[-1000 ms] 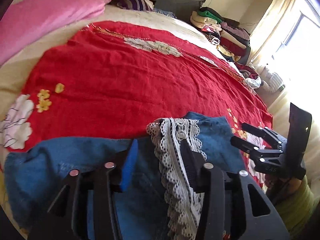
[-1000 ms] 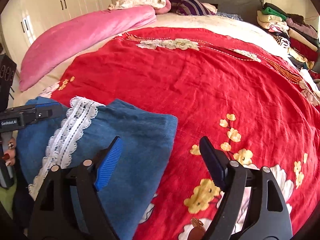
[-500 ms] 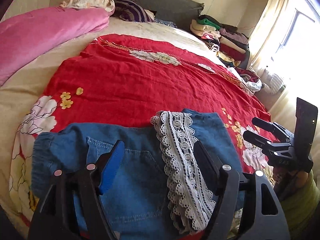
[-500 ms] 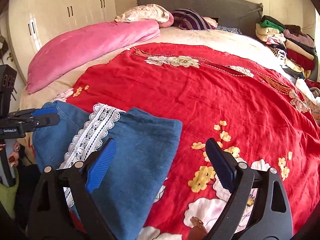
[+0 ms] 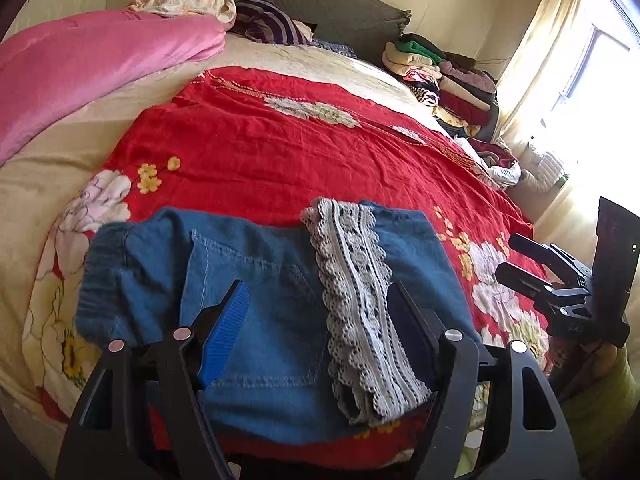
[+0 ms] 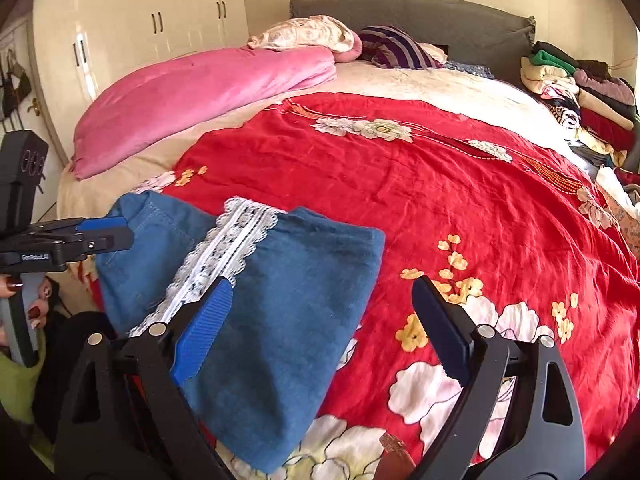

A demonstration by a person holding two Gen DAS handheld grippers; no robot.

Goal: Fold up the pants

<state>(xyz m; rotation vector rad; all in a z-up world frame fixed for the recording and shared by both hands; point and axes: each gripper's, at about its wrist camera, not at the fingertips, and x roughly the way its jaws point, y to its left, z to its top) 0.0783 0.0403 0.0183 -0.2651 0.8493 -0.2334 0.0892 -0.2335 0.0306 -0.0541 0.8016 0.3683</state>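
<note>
Folded pants on bed; both grippers empty.

The blue denim pants (image 5: pixel 256 300), folded with a lace trim (image 5: pixel 360 308) across the top, lie on the red floral bedspread (image 5: pixel 280 148) at the bed's near edge, toward 6 o'clock. The left gripper (image 5: pixel 320 320) hangs above them, its jaws just opened wide, gripping nothing. The right gripper (image 6: pixel 320 320), at the pants' 3 o'clock edge, has likewise just opened wide and holds nothing.
</note>
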